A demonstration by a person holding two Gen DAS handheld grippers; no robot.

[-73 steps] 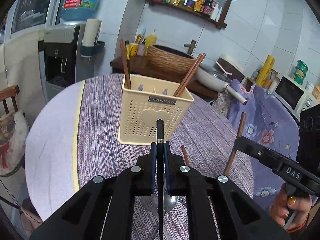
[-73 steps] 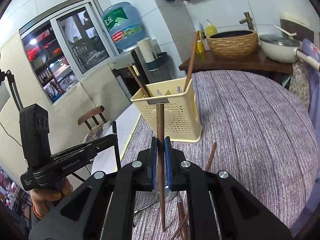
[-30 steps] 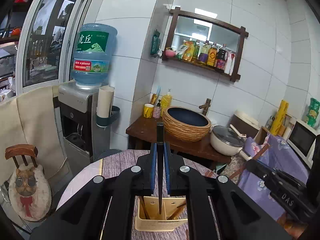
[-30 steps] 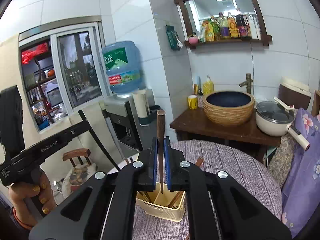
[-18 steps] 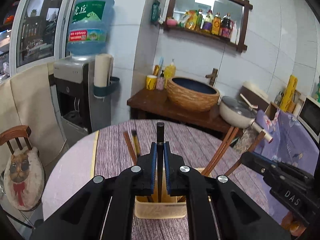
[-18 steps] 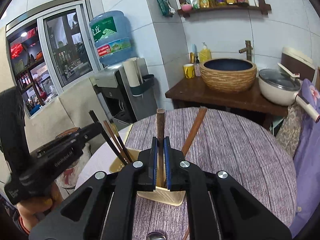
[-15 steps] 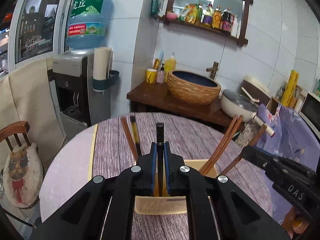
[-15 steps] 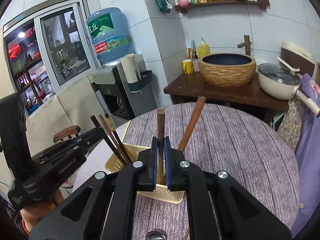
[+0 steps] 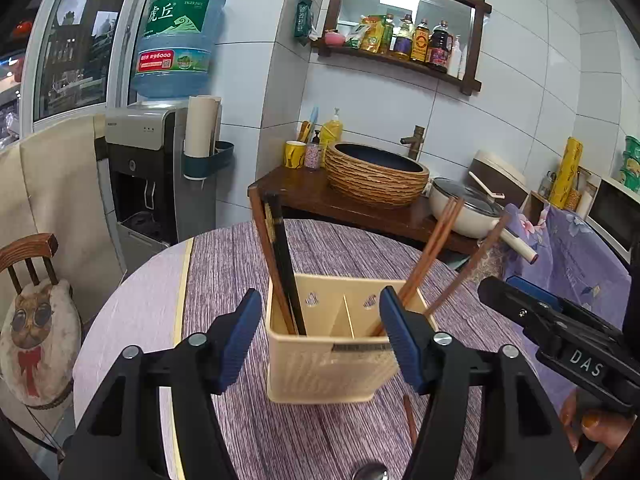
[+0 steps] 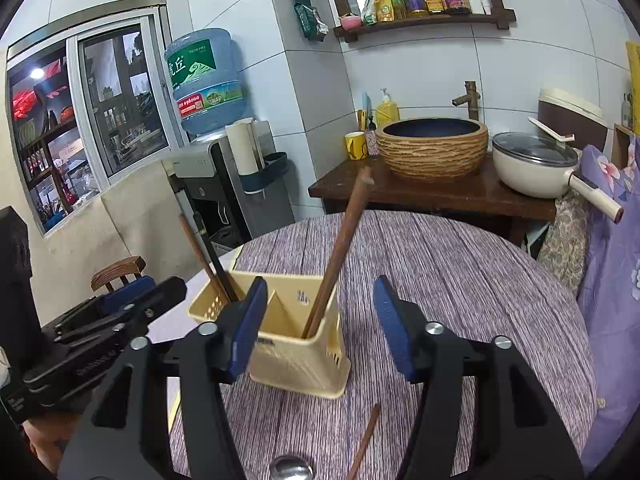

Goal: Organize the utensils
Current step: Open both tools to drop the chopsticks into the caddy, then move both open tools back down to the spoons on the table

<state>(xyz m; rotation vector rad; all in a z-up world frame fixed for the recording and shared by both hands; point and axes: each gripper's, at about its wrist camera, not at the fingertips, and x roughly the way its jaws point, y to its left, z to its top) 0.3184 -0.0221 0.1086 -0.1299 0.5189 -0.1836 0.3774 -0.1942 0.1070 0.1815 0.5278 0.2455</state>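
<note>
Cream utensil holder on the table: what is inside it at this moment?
The utensil holder holds a brown and a black chopstick left of its divider, brown chopsticks right. Its walls hide their lower ends and the bottom.

The holder (image 9: 328,356) is cream with perforated walls. The desk (image 9: 240,272) wears purple streaked cloth with a pale lilac, yellow-edged strip at nine o'clock. Chopsticks (image 9: 276,256) are brown and black. The fingers (image 9: 236,336) are black with blue ribbed pads. The basin (image 9: 376,178) is tan woven, dark blue inside.
</note>
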